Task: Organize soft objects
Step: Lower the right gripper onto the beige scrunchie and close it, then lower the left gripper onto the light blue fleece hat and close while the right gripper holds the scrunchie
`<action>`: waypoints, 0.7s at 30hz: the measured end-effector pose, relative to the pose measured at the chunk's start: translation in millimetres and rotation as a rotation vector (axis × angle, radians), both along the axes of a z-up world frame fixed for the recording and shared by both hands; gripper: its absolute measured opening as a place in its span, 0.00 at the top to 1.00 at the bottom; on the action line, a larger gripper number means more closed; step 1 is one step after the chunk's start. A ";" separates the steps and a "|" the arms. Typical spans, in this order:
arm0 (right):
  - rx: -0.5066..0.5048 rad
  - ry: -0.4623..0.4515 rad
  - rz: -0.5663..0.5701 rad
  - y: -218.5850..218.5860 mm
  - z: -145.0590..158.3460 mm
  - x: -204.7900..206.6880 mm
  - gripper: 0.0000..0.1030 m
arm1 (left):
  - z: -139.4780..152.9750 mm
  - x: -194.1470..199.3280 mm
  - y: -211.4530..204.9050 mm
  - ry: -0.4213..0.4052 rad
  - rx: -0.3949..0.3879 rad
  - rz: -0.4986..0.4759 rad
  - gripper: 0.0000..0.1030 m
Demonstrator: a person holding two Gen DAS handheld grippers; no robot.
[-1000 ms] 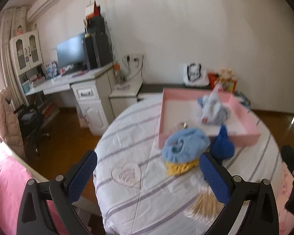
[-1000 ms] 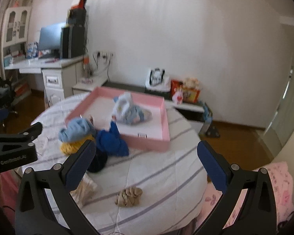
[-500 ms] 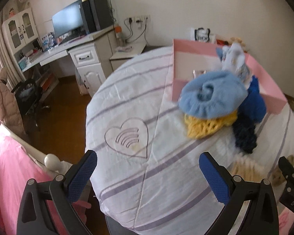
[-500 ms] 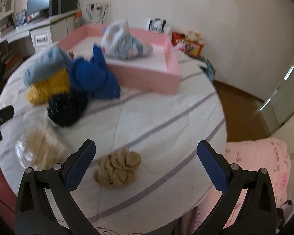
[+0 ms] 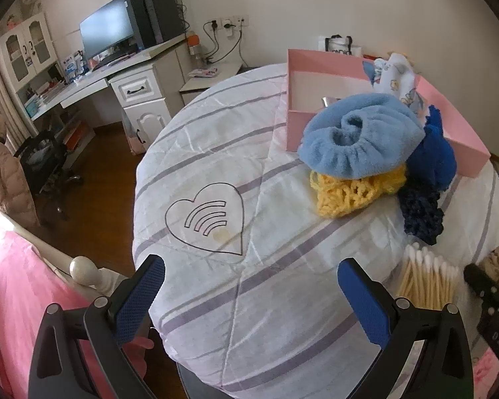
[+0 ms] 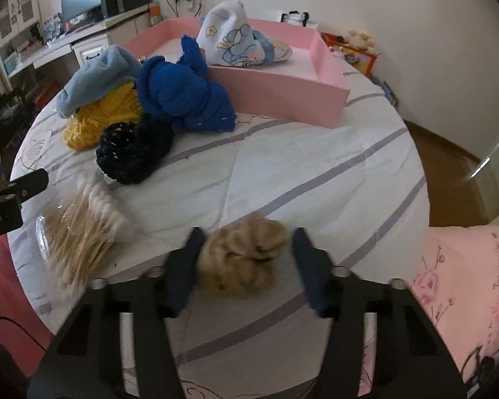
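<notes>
A tan scrunchie [image 6: 246, 256] lies on the striped tablecloth near the front edge, between the fingers of my right gripper [image 6: 248, 234]. The jaws are closing around it; the left pad is at its edge and a small gap shows at the right pad. My left gripper [image 5: 252, 264] is open over bare cloth beside the heart print. Further back lie a light blue fleece cap [image 5: 359, 139], a yellow knit [image 5: 346, 193], a royal blue knit [image 6: 186, 96] and a dark navy knit [image 6: 133, 153]. The pink tray [image 6: 282, 99] holds a white patterned cloth [image 6: 239, 43].
A bundle of cotton swabs [image 6: 83, 236] in clear wrap lies left of the scrunchie. Pink bedding [image 6: 465, 282] borders the round table on the right and near left. A desk with a monitor [image 5: 106, 36] stands along the far wall.
Both grippers have come down and tilted toward the table. The right jaws have narrowed from wide apart to either side of the tan scrunchie. The left jaws stay wide.
</notes>
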State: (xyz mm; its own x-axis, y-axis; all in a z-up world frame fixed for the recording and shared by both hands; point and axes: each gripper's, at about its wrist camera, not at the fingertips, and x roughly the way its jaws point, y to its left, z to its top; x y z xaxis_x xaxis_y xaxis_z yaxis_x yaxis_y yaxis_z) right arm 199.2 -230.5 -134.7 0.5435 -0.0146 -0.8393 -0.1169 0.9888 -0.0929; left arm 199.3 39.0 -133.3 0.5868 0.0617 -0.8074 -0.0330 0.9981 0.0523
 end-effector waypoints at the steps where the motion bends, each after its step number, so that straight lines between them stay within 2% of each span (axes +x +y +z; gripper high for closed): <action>1: 0.018 0.002 -0.004 -1.7 1.2 -0.1 0.68 | 2.8 -0.3 -0.6 -0.001 0.001 -0.003 0.00; 5: 0.063 0.007 -0.017 -11.6 5.5 1.2 0.74 | 4.4 -1.4 -2.9 -0.014 -0.007 -0.014 0.00; 9: 0.067 -0.010 -0.051 -23.4 10.6 9.5 0.74 | 8.4 5.1 -3.5 -0.011 -0.051 -0.017 0.00; 14: 0.053 -0.017 -0.078 -32.8 12.3 17.2 0.74 | 17.2 18.9 -4.6 -0.022 -0.066 -0.002 0.00; 21: 0.069 -0.007 -0.099 -40.9 9.0 30.4 0.74 | 22.6 30.2 -19.4 -0.030 -0.101 -0.049 0.00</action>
State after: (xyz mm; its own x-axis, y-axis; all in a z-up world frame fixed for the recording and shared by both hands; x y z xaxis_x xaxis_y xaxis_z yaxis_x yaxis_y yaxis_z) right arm 229.6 -271.4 -125.7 0.5484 -0.0112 -0.8361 -0.0178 0.9995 -0.0251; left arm 229.5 19.6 -110.7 0.6112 -0.0485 -0.7900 0.0156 0.9987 -0.0493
